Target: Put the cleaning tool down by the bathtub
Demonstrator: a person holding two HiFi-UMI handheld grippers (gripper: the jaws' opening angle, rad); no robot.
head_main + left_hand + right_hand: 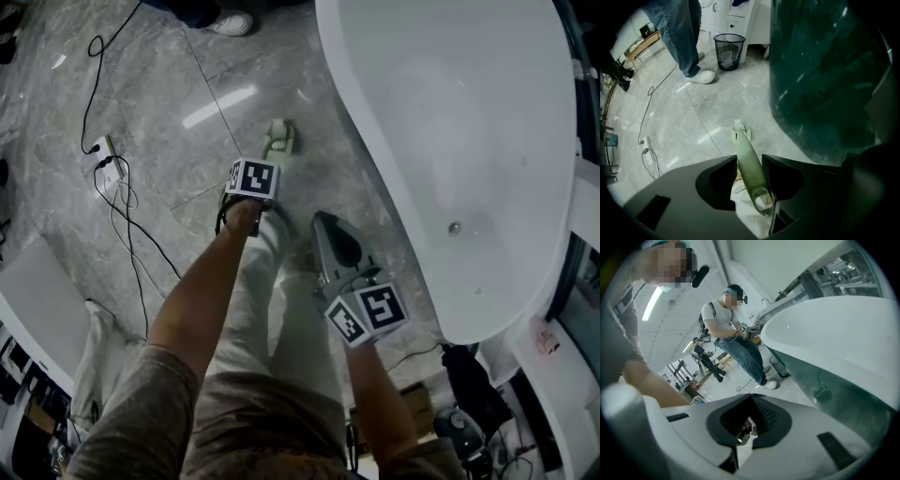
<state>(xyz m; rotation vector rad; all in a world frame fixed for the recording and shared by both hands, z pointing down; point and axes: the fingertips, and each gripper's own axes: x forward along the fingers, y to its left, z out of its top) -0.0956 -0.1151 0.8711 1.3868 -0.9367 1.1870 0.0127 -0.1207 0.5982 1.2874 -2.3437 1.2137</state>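
Note:
The cleaning tool (744,147) is a pale green scrubber with a long handle. Its head (279,139) rests on the grey marble floor just left of the white bathtub (450,141). My left gripper (264,167) hangs over the handle's upper end. In the left gripper view the handle runs between the jaws of that gripper (749,161), which stand wide and loose around it. The tub's outer wall (820,79) rises close on the right. My right gripper (328,239) hovers shut and empty nearer my body; its view (743,427) looks along the bathtub's (834,333) side.
A power strip (105,155) with black cables lies on the floor to the left. A black mesh bin (729,49) stands by a white cabinet (740,18). A person in jeans (679,37) stands farther off. Boxes and gear crowd the lower right (459,412).

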